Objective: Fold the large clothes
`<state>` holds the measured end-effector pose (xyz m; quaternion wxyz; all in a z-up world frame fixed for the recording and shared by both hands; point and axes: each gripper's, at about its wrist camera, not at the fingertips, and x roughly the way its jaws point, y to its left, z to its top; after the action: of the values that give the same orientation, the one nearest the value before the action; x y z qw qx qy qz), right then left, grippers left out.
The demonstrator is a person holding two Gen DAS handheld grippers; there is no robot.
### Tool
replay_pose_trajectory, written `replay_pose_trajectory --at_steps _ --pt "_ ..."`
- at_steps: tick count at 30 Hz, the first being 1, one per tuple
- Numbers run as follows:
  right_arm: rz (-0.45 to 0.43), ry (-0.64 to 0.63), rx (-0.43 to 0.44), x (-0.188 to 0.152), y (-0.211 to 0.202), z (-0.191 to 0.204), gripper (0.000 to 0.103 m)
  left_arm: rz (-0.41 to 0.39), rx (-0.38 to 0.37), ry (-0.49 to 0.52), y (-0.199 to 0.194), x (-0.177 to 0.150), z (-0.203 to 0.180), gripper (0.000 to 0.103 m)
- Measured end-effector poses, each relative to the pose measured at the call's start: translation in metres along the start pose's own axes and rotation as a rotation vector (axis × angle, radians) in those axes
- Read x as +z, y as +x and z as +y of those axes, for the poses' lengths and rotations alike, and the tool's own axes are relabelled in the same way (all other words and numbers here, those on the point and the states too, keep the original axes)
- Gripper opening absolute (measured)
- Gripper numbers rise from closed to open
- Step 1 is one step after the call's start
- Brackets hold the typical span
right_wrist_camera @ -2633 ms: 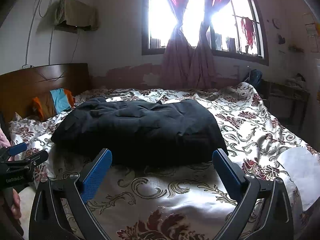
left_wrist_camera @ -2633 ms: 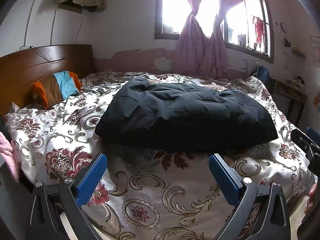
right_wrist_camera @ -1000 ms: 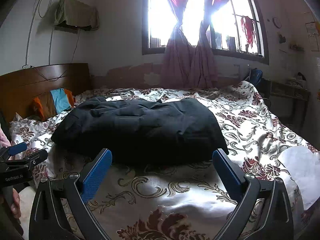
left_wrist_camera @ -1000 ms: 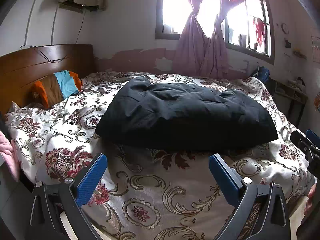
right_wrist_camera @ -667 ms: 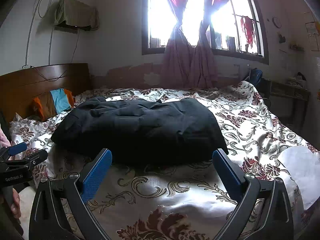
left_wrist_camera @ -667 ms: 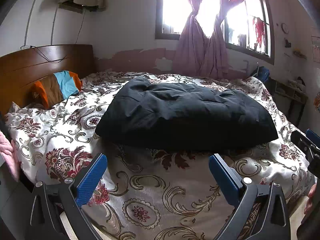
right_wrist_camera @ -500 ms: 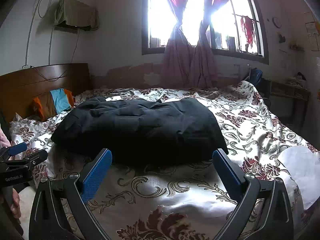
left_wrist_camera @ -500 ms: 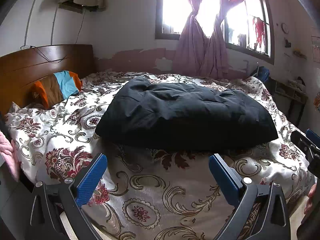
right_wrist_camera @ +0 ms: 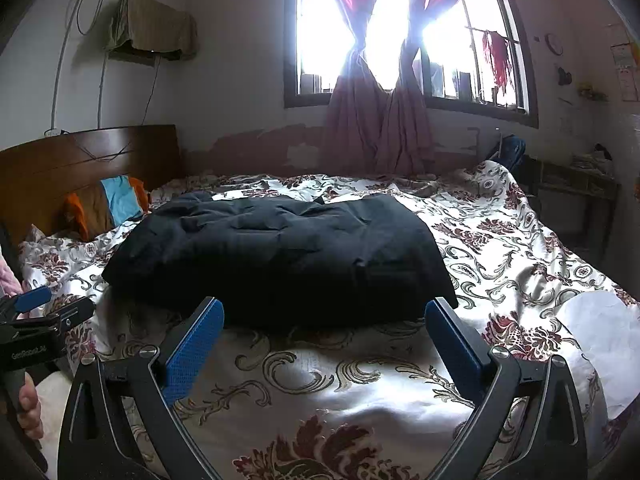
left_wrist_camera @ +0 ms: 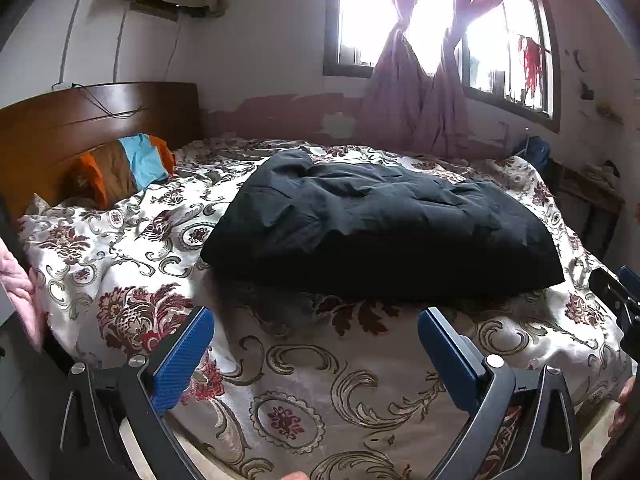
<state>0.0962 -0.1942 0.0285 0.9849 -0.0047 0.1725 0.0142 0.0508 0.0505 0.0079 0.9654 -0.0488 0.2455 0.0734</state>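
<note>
A large black padded garment (left_wrist_camera: 376,224) lies folded in a thick rectangle in the middle of the bed; it also shows in the right wrist view (right_wrist_camera: 280,256). My left gripper (left_wrist_camera: 316,336) is open and empty, held over the near edge of the bed, short of the garment. My right gripper (right_wrist_camera: 324,328) is open and empty, just in front of the garment's near edge. Each gripper shows at the edge of the other's view: the right one (left_wrist_camera: 616,300), the left one (right_wrist_camera: 40,320).
The bed has a floral cover (left_wrist_camera: 312,384) and a wooden headboard (left_wrist_camera: 80,120) on the left. An orange, brown and blue pillow (left_wrist_camera: 124,168) lies by the headboard. A curtained window (right_wrist_camera: 384,40) is behind. A side table (right_wrist_camera: 576,188) stands at the right.
</note>
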Motion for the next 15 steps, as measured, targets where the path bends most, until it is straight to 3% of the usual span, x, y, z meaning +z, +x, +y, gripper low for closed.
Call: replay_pose_trajectory --at_steps 15 --pt "0.003 0.000 -0.001 -0.0031 -0.0005 0.0013 0.099 -0.004 0.010 0.041 0.0015 -0.0008 -0.0060 0.103"
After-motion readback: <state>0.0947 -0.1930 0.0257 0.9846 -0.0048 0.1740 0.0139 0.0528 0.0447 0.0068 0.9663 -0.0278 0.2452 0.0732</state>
